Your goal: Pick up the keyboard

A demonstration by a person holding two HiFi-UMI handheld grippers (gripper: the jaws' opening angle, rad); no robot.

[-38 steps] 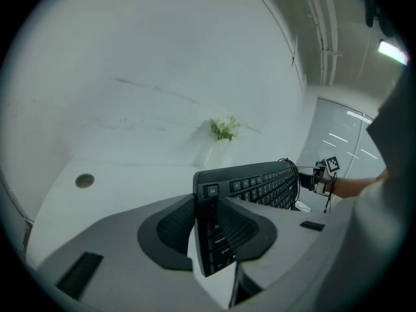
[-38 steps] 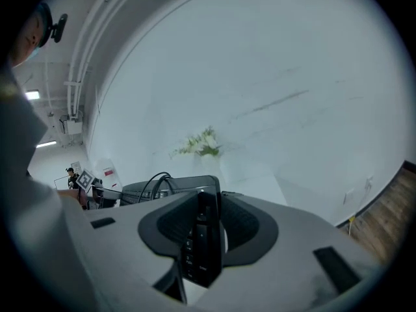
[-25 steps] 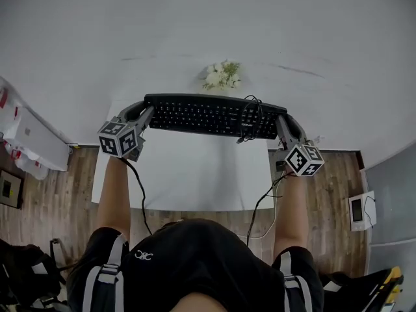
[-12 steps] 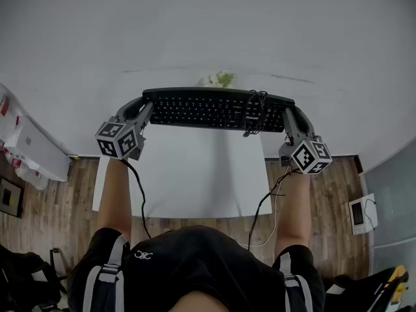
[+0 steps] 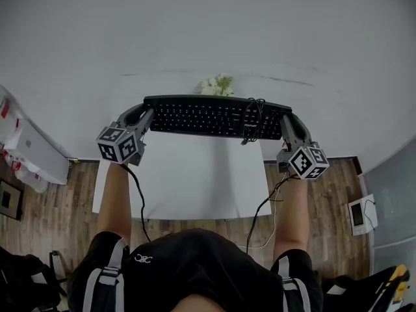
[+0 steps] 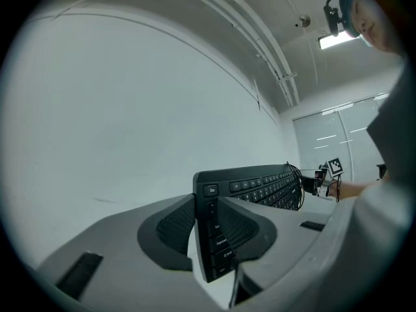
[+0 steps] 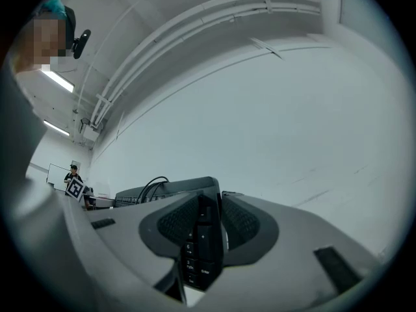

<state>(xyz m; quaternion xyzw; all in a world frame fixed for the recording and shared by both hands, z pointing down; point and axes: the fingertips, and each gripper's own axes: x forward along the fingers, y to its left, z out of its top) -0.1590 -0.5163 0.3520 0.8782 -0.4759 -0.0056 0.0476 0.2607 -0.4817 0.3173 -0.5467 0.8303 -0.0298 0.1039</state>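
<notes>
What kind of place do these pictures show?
Probably an office or lab room: a plain white rectangular table, a black wired computer keyboard and a bright ceiling strip light.

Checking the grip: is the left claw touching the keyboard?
Touching. The left gripper view shows the left claw closed on the keyboard, with the end column of keys squeezed between both pads.

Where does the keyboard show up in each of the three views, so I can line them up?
Head view: keyboard across the middle, above the white table.
Left gripper view: low centre, its Esc end clamped between the fingers, running away to the right.
Right gripper view: low centre, its number-pad end clamped between the fingers, running left.
Shared landmark: the bundled cable on the keyboard.
</notes>
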